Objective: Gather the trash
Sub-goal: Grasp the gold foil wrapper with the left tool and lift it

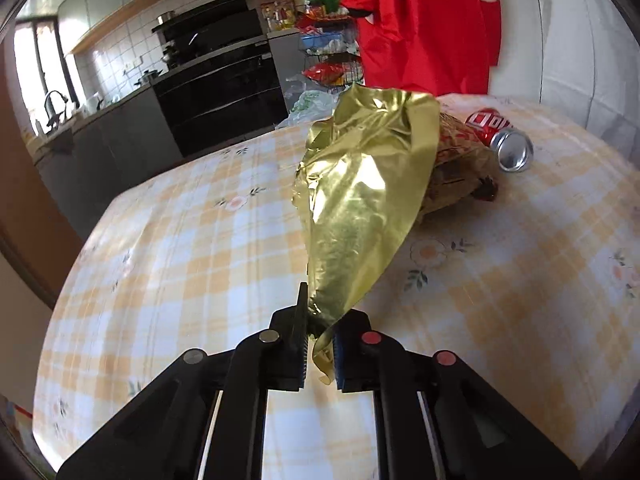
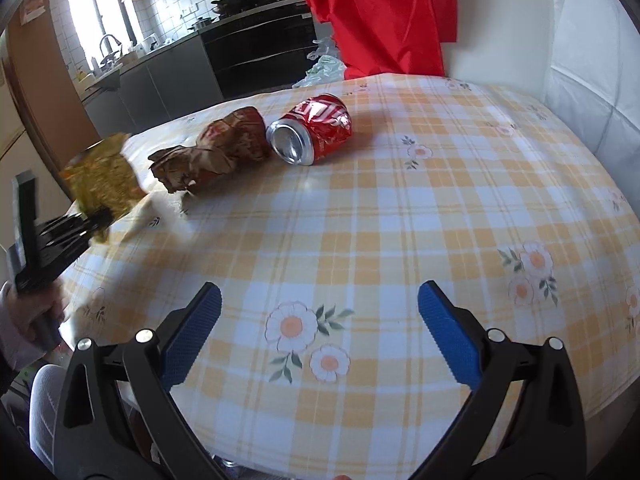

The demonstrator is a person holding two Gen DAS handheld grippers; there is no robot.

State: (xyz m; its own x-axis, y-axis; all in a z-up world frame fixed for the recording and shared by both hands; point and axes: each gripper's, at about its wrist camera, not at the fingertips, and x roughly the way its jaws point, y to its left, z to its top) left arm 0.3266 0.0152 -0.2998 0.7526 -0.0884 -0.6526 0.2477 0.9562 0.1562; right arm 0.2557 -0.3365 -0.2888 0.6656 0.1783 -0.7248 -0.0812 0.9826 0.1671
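My left gripper (image 1: 318, 320) is shut on the lower end of a crinkled gold foil wrapper (image 1: 360, 184), which rises up from its jaws above the table. The same wrapper (image 2: 102, 178) shows blurred at the left edge of the right wrist view, held by the left gripper (image 2: 94, 224) in a person's hand. A crumpled brown paper bag (image 2: 218, 148) lies on the checked tablecloth (image 2: 380, 208), with a dented red soda can (image 2: 314, 128) on its side just right of it. My right gripper (image 2: 320, 312) hangs open over the near part of the table, nothing between its blue pads.
A red cloth (image 2: 380, 12) hangs at the far edge of the table. Behind the table stand a black oven (image 1: 216, 88), a kitchen counter with a sink (image 2: 108, 48), a wire rack of packets (image 1: 328, 48) and plastic bags on the floor (image 2: 324, 68). A white wall runs along the right.
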